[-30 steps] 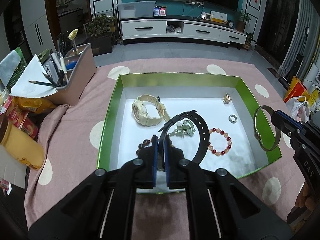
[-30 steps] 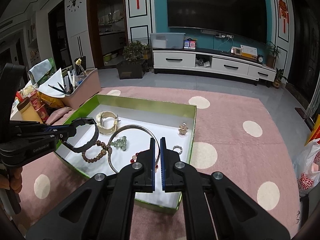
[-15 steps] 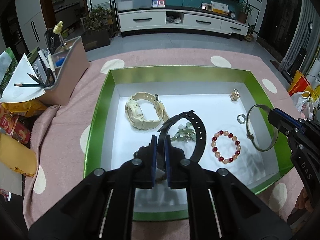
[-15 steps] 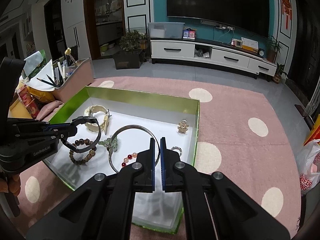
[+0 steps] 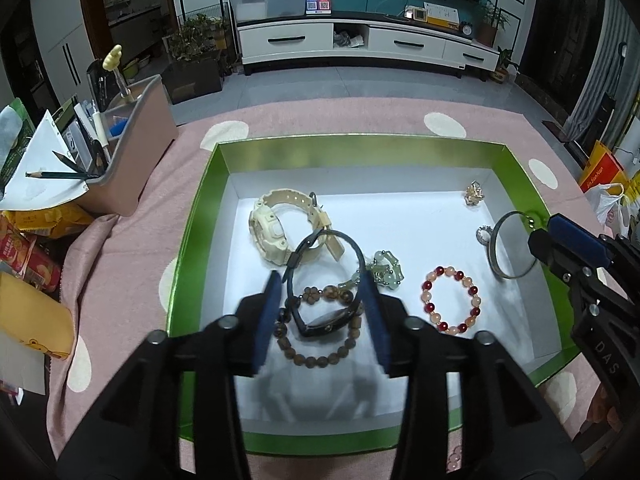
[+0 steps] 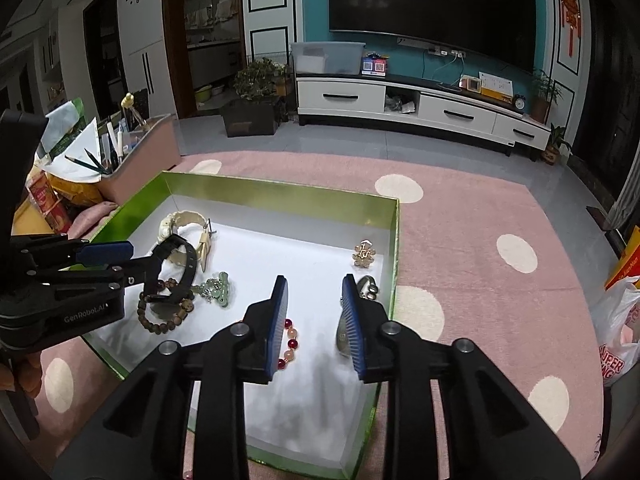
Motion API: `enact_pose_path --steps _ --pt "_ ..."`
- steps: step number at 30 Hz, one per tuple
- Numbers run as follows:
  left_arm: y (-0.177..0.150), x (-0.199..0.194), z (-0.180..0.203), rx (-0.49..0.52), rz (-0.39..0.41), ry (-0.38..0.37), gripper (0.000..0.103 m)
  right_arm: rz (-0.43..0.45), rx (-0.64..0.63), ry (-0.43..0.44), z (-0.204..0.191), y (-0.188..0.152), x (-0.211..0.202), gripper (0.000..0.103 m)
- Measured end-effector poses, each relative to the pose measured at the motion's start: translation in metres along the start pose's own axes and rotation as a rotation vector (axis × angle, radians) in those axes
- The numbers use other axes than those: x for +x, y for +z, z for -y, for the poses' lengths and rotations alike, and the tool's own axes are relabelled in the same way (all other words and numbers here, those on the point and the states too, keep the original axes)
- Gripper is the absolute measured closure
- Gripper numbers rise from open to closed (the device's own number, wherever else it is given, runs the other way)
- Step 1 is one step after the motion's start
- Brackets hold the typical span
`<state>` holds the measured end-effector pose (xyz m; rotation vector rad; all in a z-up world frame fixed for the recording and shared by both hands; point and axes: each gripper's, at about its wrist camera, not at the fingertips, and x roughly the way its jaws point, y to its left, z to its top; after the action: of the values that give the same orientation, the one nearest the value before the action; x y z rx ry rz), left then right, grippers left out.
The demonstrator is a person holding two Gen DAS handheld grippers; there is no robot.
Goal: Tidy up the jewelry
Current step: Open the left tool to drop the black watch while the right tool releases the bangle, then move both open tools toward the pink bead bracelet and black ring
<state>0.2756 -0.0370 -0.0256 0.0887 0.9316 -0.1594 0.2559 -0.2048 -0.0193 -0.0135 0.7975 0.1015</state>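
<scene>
A green box (image 5: 192, 236) with a white floor holds the jewelry. My left gripper (image 5: 322, 316) is open; the black watch (image 5: 324, 280) lies between its fingers on a brown bead bracelet (image 5: 320, 354). My right gripper (image 6: 314, 320) is open over the box's right side; the silver bangle (image 5: 512, 246) leans by the right wall next to it. A cream watch (image 5: 272, 228), a jade charm (image 5: 382, 272), a red bead bracelet (image 5: 450, 298), a gold brooch (image 5: 474, 194) and a small ring (image 5: 482, 234) also lie inside.
The box sits on a pink cloth with cream dots (image 6: 480, 240). A pink organizer with pencils (image 5: 120, 160) and snack packets (image 5: 28, 256) stand to the left. A plastic bag (image 6: 616, 332) lies at the right.
Both grippers have opened. The left let go of the black watch onto the brown bracelet. The right let go of the silver bangle by the box's right wall.
</scene>
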Motion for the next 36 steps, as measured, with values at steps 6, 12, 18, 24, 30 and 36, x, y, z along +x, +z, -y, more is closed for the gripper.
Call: enact_pose_path --steps 6,12,18,24,30,36 --pt "-0.001 -0.017 0.000 0.002 0.031 0.011 0.040 0.024 0.012 0.007 0.002 -0.002 -0.021 0.058" --pt "-0.011 -0.040 0.003 0.018 0.054 0.025 0.024 0.040 0.030 0.028 0.003 -0.010 -0.050 0.044" --pt "-0.025 -0.064 0.007 0.035 0.073 0.028 0.018 0.044 0.049 0.049 0.003 -0.022 -0.076 0.044" --pt "-0.039 -0.085 0.010 0.041 0.093 0.026 0.013 0.056 0.042 0.057 -0.002 -0.032 -0.101 0.044" --pt "-0.056 -0.108 0.014 0.038 0.106 0.022 0.009 0.077 0.028 0.058 -0.009 -0.043 -0.126 0.032" --pt "-0.076 -0.126 0.013 0.021 0.102 0.000 0.005 0.059 0.025 0.063 -0.017 -0.060 -0.143 0.022"
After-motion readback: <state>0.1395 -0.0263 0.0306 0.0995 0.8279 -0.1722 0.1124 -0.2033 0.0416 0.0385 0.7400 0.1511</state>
